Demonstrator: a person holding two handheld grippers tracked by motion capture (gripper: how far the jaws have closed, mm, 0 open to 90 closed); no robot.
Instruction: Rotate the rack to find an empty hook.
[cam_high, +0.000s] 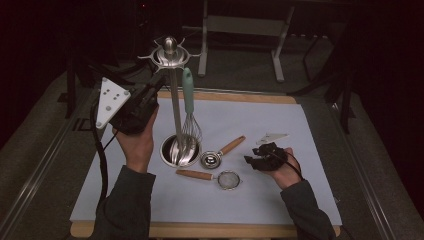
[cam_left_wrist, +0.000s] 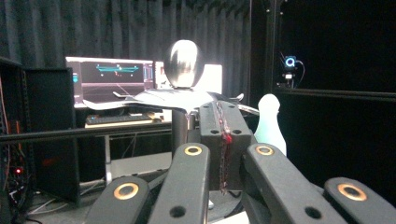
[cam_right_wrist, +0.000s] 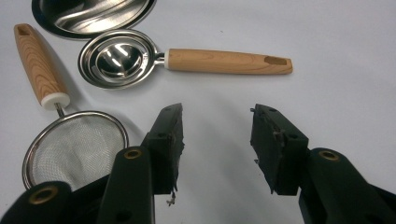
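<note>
Tongs in the left hand (cam_high: 134, 107) are pressed fully together with nothing between them, raised level with the hook crown (cam_high: 170, 56) of the utensil stand (cam_high: 175, 107), close on its left side. From the left gripper view the closed tips (cam_left_wrist: 223, 140) sit just below the crown's arms and the round knob (cam_left_wrist: 183, 63), so my guess is they are lined up to nudge or check a hook rather than to grab anything. A whisk (cam_high: 190, 112) with a mint handle already hangs on the stand's right side, its wires dropping toward the round base (cam_high: 180, 150).

Right of the stand's base, the right-hand tongs (cam_high: 260, 159) lie low on the counter (cam_high: 310, 200) with their jaws wide and holding nothing. They point back toward the base, facing the small wooden-handled scoop (cam_right_wrist: 112, 58) and the mesh strainer (cam_right_wrist: 74, 149), both lying flat just beside it. That looks like a waiting pose, ready to take whichever is hung next.
</note>
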